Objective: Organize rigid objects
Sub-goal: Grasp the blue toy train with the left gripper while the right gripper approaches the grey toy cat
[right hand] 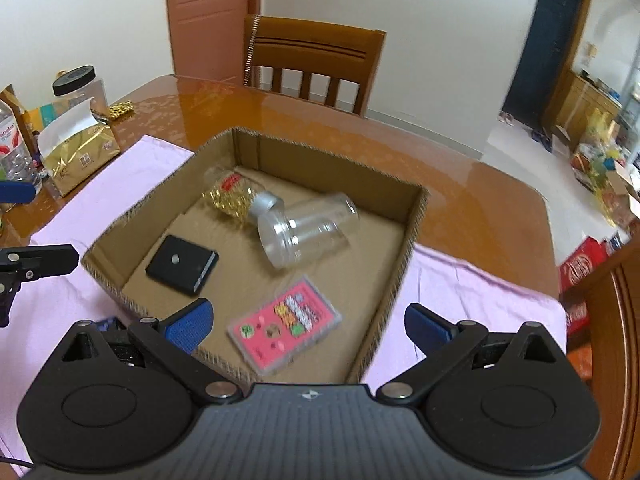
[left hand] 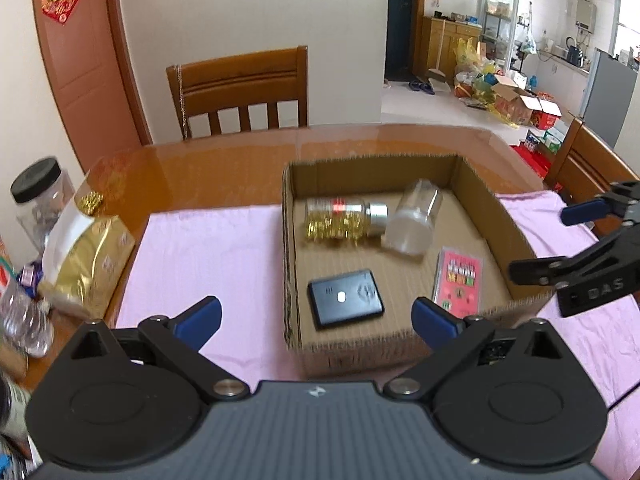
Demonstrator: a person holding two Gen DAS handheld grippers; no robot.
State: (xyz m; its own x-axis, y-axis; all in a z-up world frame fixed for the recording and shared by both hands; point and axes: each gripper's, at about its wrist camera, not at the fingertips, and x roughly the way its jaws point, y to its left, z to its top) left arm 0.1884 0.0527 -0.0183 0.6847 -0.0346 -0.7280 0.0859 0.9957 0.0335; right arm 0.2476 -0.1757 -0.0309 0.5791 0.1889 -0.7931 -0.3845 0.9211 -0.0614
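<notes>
Nearest your left gripper (left hand: 316,318) is the black device (left hand: 345,298), lying flat at lower centre of the cardboard box (left hand: 486,196); your right gripper (right hand: 306,324) hangs over the pink card case (right hand: 285,326). Both sets of fingers are spread wide and hold nothing. The gold-filled jar (left hand: 342,218) and clear jar (left hand: 414,218) lie on their sides, touching, toward the box's far wall. They will likely roll, so close across the body, not the cap, and stand them upright.
</notes>
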